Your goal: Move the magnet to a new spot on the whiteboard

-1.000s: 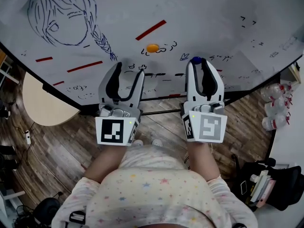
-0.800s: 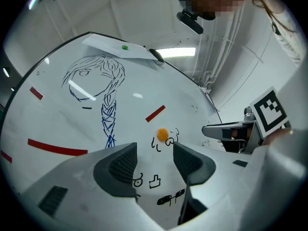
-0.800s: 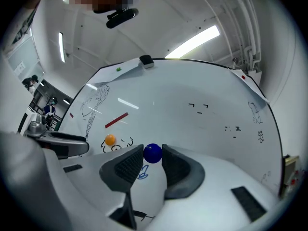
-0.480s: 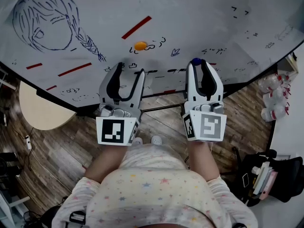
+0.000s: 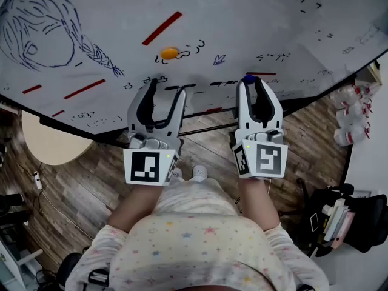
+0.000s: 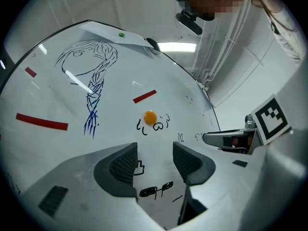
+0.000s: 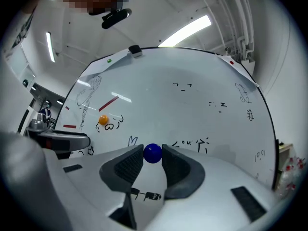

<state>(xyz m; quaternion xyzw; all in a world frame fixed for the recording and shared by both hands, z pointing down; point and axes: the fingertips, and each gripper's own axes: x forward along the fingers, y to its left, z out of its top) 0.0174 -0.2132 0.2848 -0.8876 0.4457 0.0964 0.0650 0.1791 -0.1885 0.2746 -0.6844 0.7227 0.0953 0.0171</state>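
Looking down in the head view, the right gripper (image 5: 250,85) pinches a small round blue magnet (image 5: 248,77) against the white whiteboard (image 5: 260,23), at its lower edge, centre-right. Left gripper view: the left gripper (image 6: 155,158) shows jaws apart, empty. Right gripper view: jaws clenched on the magnet by their tips only; so shallow a hold might let it slip.

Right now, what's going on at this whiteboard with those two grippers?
A person stands at the whiteboard with a gripper in each hand. The right gripper is closed on a blue magnet, close to the board's lower part. The left gripper is open and empty beside it. An orange magnet sits on the board.
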